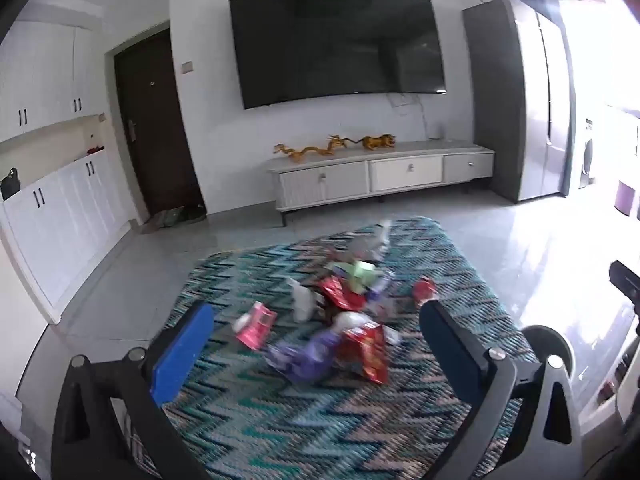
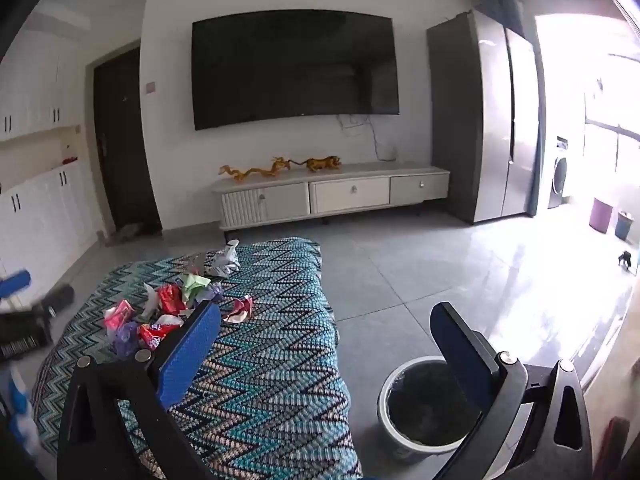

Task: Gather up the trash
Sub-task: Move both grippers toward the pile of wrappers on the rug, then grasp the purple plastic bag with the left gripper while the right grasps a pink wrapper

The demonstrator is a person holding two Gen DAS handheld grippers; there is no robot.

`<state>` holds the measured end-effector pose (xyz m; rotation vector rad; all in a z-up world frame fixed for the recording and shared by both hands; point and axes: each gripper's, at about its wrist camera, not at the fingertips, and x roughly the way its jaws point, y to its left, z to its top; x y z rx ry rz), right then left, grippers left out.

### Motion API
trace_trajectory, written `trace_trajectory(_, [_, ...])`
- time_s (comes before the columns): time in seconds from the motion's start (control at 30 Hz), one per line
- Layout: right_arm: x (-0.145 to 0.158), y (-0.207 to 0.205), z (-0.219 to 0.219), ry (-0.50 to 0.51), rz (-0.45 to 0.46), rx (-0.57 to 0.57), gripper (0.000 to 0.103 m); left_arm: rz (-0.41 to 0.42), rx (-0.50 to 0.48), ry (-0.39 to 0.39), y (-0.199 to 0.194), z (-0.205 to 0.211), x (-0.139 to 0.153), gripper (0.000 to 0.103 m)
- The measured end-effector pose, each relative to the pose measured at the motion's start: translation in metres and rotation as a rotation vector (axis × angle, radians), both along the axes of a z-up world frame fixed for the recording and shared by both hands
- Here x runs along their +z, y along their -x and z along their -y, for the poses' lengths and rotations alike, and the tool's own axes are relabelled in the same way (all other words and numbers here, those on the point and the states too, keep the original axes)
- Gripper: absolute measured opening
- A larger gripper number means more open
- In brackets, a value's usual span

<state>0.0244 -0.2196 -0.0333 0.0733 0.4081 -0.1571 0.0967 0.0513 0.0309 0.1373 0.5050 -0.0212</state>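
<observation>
A heap of trash lies on the table's teal zigzag cloth [image 1: 280, 420]: a pink wrapper [image 1: 256, 326], a purple wrapper [image 1: 304, 354], a red snack packet [image 1: 364, 350], green paper [image 1: 356, 274] and crumpled white bits. My left gripper [image 1: 318, 312] hovers open just short of the heap, nothing between its fingers. My right gripper [image 2: 324, 308] is open and empty over the table's right edge, with the heap [image 2: 160, 312] to its left. A white-rimmed bin with a dark liner [image 2: 424, 404] stands on the floor beside the table, below the right finger.
Grey tiled floor [image 2: 420, 272] surrounds the table. A low TV cabinet [image 2: 332, 196] with gold figurines stands at the far wall under a wall-mounted TV [image 2: 296, 68]. A tall fridge [image 2: 492, 116] is at the right. Purple and blue buckets [image 2: 600, 216] stand near the bright balcony.
</observation>
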Motion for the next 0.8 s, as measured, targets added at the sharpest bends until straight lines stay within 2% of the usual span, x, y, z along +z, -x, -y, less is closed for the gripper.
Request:
trace_trajectory(0.17, [-0.001,-0.029,-0.001,-0.004,-0.031,0.052,0.101,-0.021,0.030,-0.010,-0.025,-0.033,-0.006,0.103])
trace_trajectory(0.23, [0.000,-0.043,-0.002,-0.005,-0.044,0.068,0.096,-0.045,0.040,0.000,-0.035,-0.048,-0.014,0.103])
trace_trajectory(0.27, [0.000,-0.048,-0.003,-0.005,-0.048,0.076,0.091,-0.062,0.046,0.007,-0.041,-0.057,-0.019,0.103])
trace_trajectory(0.37, [-0.001,-0.071,-0.003,-0.040,-0.075,0.119,0.077,-0.108,0.039,0.037,-0.055,-0.077,-0.034,0.096])
trace_trajectory(0.43, [-0.005,-0.089,-0.005,-0.063,-0.101,0.149,0.067,-0.141,-0.013,0.074,-0.059,-0.083,-0.046,0.090])
trace_trajectory(0.5, [-0.011,-0.108,-0.010,-0.063,-0.127,0.173,0.058,-0.162,-0.064,0.068,-0.061,-0.080,-0.054,0.088])
trace_trajectory(0.63, [-0.032,-0.150,-0.020,-0.131,-0.200,0.246,0.053,-0.216,-0.206,0.029,-0.067,-0.057,-0.078,0.086])
trace_trajectory(0.8, [-0.071,-0.189,-0.039,-0.136,-0.307,0.294,0.053,-0.281,-0.263,-0.004,-0.095,-0.045,-0.106,0.086])
